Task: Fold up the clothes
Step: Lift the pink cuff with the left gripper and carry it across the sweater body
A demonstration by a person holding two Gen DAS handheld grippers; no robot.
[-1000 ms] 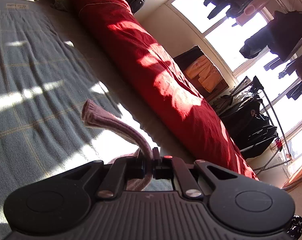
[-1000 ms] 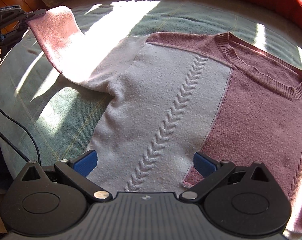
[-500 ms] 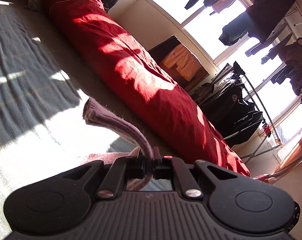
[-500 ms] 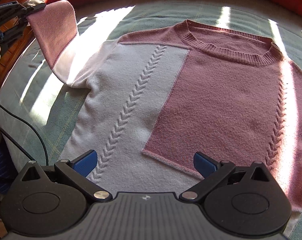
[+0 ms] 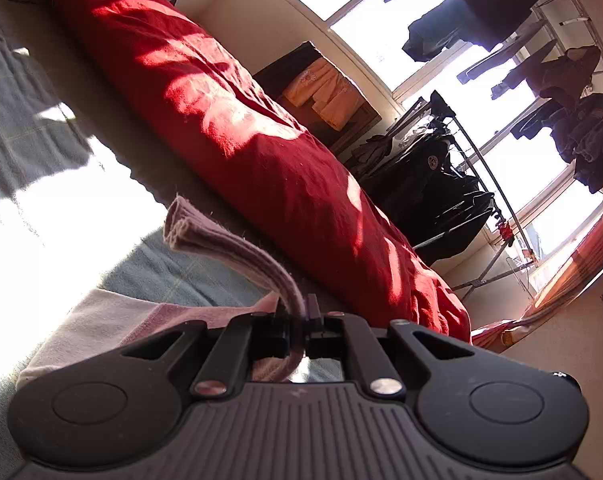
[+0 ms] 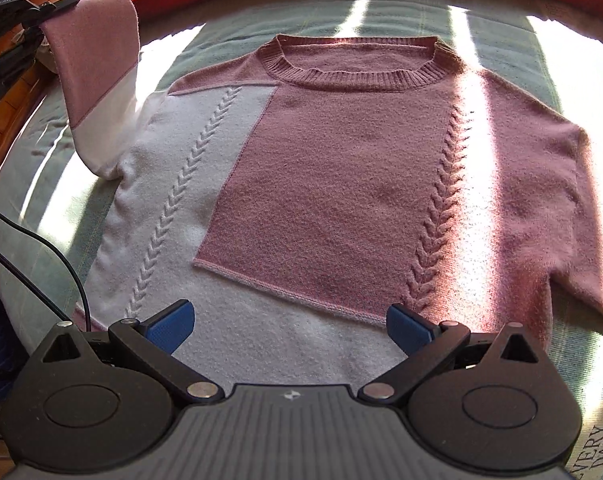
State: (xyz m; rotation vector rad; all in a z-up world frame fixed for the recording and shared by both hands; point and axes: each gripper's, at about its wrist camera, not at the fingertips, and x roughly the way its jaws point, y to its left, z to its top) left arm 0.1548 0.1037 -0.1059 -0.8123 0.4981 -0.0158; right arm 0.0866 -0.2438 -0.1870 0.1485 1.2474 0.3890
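The left gripper (image 5: 299, 322) is clamped on the pink-and-white sweater's (image 6: 341, 184) sleeve cuff (image 5: 193, 228), raised near the bed's (image 6: 49, 184) left edge; the right gripper (image 6: 289, 326) hangs wide open, empty, over the hem.

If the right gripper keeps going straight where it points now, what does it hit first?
Most likely the sweater, near its white lower front: the open right gripper looks down onto it with nothing in between. How far off is unclear.

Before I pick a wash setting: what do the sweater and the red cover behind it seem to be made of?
The sweater looks like a soft, fuzzy knit, perhaps wool or acrylic: ribbed collar, raised cable braids, matte nap, pink and white panels. The red cover looks like a thin woven fabric, possibly cotton: it creases in fine wrinkles and shows no sheen. The fibre of neither can be told for sure.
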